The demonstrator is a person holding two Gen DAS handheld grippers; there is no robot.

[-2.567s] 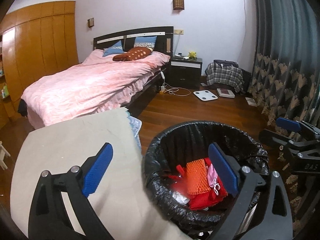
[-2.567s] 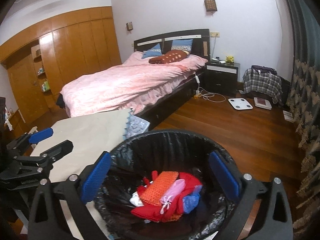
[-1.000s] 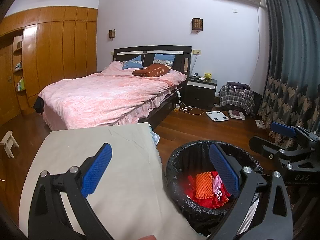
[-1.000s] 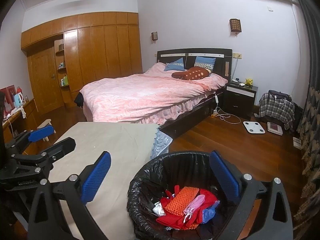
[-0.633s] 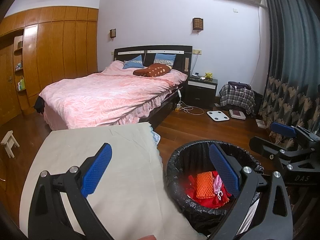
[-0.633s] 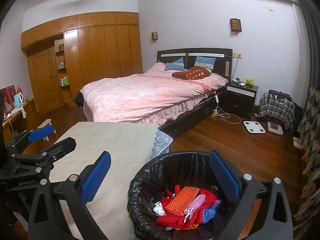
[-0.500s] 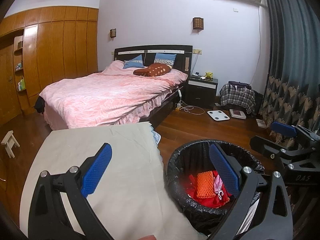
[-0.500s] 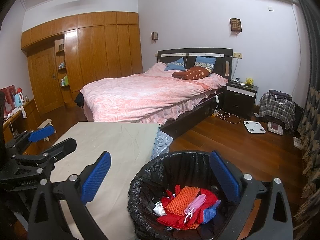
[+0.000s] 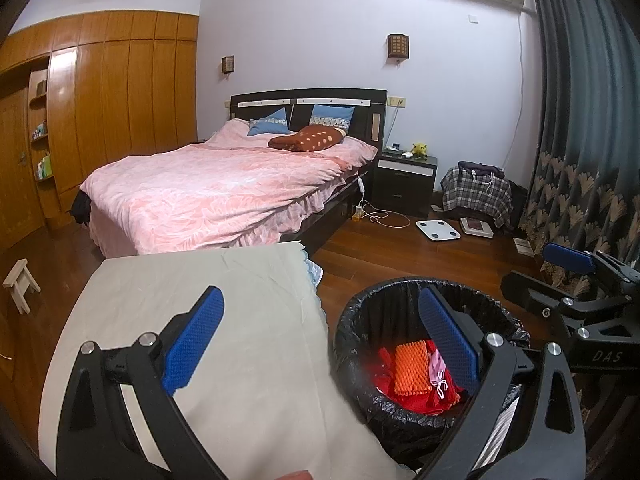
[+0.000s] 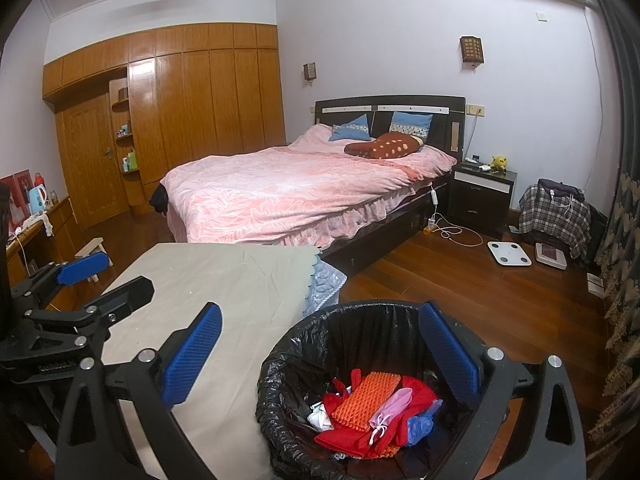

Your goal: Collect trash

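Bedroom lot, colours and patterns.
Black bin liner (image 10: 304, 352); red, orange, pink, blue and white trash (image 10: 372, 412); blue-padded fingers (image 10: 188, 356); beige surface (image 10: 240, 280); pink leaf-print bedspread (image 10: 288, 192); brown spotted pillow (image 10: 384, 146); plaid cloth (image 10: 554, 210); brown wood floor (image 10: 460, 276).

Right tongs (image 10: 318, 354) spread wide and empty, black-lined bin (image 10: 296, 364) of red and orange trash (image 10: 366, 396) near right, cloth-covered worktop (image 10: 240, 280) left, pink bed (image 10: 288, 192) far behind
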